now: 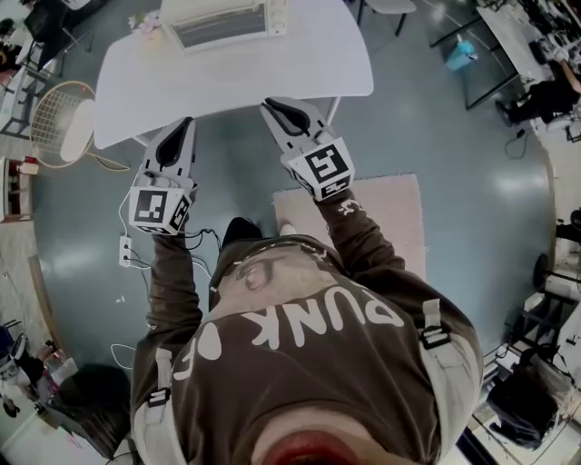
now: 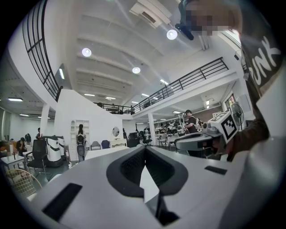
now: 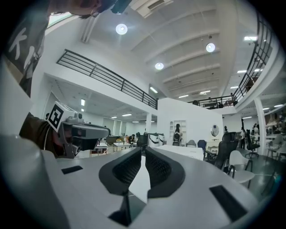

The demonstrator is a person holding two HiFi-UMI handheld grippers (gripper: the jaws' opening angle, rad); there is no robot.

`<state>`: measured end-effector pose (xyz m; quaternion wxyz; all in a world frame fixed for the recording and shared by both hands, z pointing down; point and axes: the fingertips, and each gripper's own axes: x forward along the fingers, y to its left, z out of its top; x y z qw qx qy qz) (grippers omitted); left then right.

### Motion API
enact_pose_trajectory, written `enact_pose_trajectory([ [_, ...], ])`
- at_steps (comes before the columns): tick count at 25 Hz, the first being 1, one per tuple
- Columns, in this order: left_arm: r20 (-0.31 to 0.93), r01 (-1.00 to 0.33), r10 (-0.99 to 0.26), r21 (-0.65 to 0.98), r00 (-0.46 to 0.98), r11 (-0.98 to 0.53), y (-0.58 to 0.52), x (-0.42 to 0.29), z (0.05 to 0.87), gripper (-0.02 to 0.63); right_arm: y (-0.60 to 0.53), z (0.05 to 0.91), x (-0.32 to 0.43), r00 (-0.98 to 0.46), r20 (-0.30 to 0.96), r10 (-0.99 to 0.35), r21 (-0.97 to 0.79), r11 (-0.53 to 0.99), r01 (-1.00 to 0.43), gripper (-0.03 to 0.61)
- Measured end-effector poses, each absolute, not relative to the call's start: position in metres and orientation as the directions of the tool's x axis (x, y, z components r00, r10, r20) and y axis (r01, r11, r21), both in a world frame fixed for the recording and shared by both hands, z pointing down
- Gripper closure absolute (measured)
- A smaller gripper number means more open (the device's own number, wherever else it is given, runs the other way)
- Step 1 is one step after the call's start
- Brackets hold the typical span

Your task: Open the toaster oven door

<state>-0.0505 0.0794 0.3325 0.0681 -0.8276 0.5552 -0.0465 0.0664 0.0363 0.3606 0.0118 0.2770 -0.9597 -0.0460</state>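
You've got a white rounded tabletop ahead, a wood-framed badminton racket beside its left end, and a beige floor mat underfoot.

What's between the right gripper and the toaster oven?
Only bare white table, seen in the head view. The right hand-held gripper hangs at the table's near edge; the toaster oven sits at the far edge.

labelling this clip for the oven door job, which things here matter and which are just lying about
For the job: white boxy toaster oven on the rounded white table; left gripper and right gripper, jaws together, empty.

Just lying about: stringed badminton racket left of the table; beige rectangular floor mat; white power strip.
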Motion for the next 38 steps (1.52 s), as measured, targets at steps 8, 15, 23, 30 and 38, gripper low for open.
enact_pose_trajectory([
  [8, 0.018, -0.911, -0.920, -0.134, 0.392, -0.391, 0.030, -0.065, 0.353, 0.611, -0.012, 0.387, 0.057, -0.829, 0.044, -0.558, 0.064, 0.829, -0.555, 0.525],
  [15, 0.018, -0.896, -0.902, -0.111, 0.432, -0.431, -0.062, -0.117, 0.370, 0.611, -0.106, 0.406, 0.016, -0.769, 0.115, -0.629, 0.051, 0.777, -0.628, 0.514],
  [23, 0.032, -0.868, -0.870, -0.063, 0.491, -0.492, -0.162, -0.178, 0.374, 0.611, -0.255, 0.422, -0.019, -0.616, 0.242, -0.750, 0.067, 0.646, -0.760, 0.499],
  [30, 0.047, -0.849, -0.851, -0.055, 0.523, -0.525, -0.212, -0.199, 0.381, 0.611, -0.369, 0.454, -0.027, -0.483, 0.389, -0.784, 0.038, 0.538, -0.842, 0.483],
  [38, 0.061, -0.867, -0.868, -0.052, 0.492, -0.495, -0.239, -0.204, 0.384, 0.611, -0.419, 0.483, -0.033, -0.477, 0.473, -0.741, -0.041, 0.522, -0.852, 0.469],
])
